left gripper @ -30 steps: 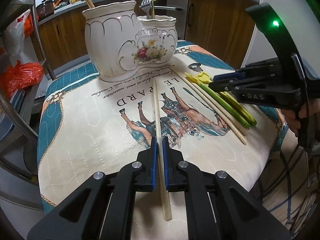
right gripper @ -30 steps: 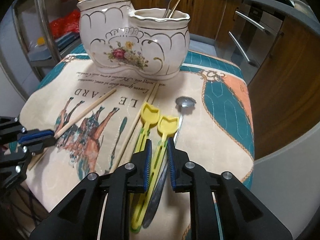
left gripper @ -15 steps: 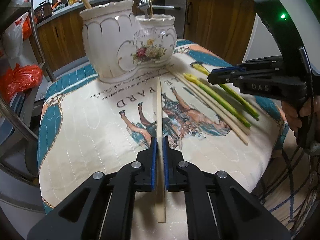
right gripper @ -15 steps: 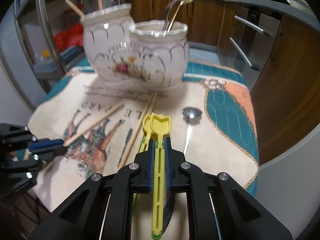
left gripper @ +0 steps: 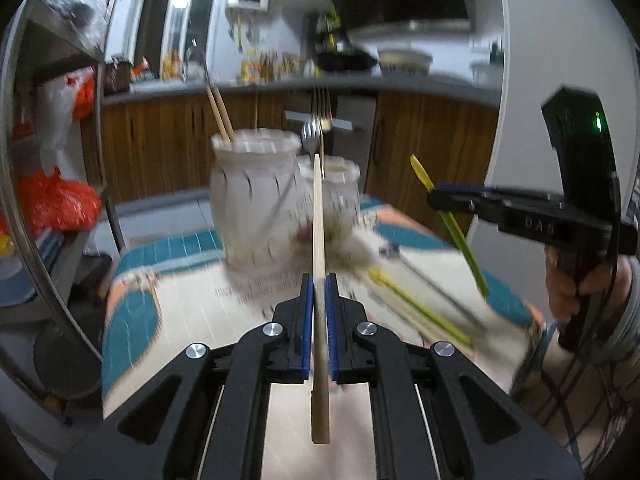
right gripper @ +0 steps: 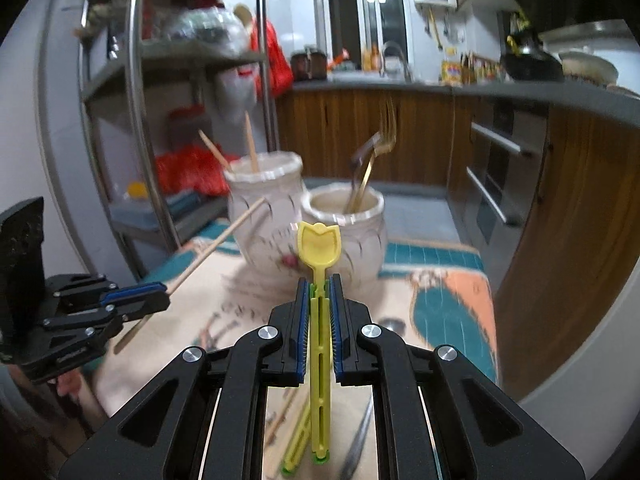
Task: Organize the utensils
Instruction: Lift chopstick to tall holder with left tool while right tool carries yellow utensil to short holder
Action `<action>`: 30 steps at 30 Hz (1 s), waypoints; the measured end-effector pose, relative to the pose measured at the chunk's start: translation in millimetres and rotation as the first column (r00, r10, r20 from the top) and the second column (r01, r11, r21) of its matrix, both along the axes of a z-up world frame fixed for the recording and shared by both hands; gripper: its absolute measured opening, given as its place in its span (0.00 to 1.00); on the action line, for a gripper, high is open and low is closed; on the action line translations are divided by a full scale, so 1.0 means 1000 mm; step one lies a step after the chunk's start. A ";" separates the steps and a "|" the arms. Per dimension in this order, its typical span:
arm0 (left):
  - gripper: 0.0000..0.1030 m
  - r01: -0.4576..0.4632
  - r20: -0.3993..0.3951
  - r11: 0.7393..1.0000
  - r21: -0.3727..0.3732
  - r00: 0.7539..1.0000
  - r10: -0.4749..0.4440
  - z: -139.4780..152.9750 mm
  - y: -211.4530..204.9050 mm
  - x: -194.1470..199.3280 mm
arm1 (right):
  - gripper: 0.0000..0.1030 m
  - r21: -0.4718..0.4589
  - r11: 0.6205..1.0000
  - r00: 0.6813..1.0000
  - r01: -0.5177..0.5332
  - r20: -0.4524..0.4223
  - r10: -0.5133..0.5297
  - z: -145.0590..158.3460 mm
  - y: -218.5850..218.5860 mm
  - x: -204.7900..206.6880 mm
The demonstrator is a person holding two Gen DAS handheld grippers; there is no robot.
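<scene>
Both hand-held grippers gripping utensils.
The left hand-held gripper (left gripper: 319,292) is pinching a pale wooden chopstick (left gripper: 319,240); the right hand-held gripper (right gripper: 319,296) is clamping a yellow plastic spoon (right gripper: 319,246).

Dim indoor light; heavy motion blur mid-frame, fisheye bending and dark vignette at edges, nearest parts sharp.
</scene>
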State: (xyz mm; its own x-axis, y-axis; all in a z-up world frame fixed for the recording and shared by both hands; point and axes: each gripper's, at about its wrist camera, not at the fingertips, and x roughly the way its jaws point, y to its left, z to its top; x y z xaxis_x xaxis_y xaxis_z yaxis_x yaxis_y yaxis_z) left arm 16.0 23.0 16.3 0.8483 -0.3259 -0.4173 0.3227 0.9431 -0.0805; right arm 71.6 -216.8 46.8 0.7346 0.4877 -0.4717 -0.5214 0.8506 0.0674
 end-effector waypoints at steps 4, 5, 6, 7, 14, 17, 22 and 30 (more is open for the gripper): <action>0.06 -0.023 0.101 1.000 -0.015 0.995 0.025 0.014 0.002 0.006 | 0.10 0.055 0.998 0.998 0.006 0.063 -0.010 0.009 -0.002 0.004; 0.06 -0.023 0.122 1.000 -0.016 0.992 0.024 0.018 0.001 0.007 | 0.10 0.073 0.997 0.997 0.007 0.077 -0.012 0.012 -0.002 0.006; 0.06 -0.023 0.140 1.000 -0.017 0.990 0.025 0.022 0.001 0.010 | 0.10 0.089 0.996 0.996 0.009 0.090 -0.017 0.016 -0.003 0.009; 0.06 -0.019 0.166 0.999 -0.026 0.986 0.023 0.027 0.001 0.013 | 0.10 0.101 0.995 0.995 0.010 0.099 -0.020 0.019 -0.002 0.011; 0.06 0.015 0.226 0.986 -0.165 0.974 0.023 0.057 0.009 0.059 | 0.10 0.185 0.983 0.986 0.004 0.163 -0.035 0.040 0.001 0.040; 0.06 0.023 0.223 0.980 -0.195 0.975 0.021 0.061 0.007 0.084 | 0.10 0.216 0.976 0.982 -0.002 0.185 -0.039 0.047 0.005 0.058; 0.06 -0.005 0.204 0.980 -0.199 0.978 0.046 0.053 0.012 0.115 | 0.10 0.264 0.964 0.981 -0.007 0.190 -0.045 0.051 0.007 0.081; 0.06 0.035 0.160 0.942 -0.335 0.987 0.020 0.052 0.033 0.150 | 0.10 0.298 0.954 0.982 -0.003 0.180 -0.053 0.044 0.018 0.119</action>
State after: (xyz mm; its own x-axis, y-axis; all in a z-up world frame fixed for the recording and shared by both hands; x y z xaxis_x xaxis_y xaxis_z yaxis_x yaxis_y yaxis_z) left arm 165.6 55.8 68.1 0.8915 -0.4302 -0.1421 0.3645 0.8673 -0.3389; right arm 190.9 -198.5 90.5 0.8086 0.5649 -0.1643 -0.5274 0.8198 0.2230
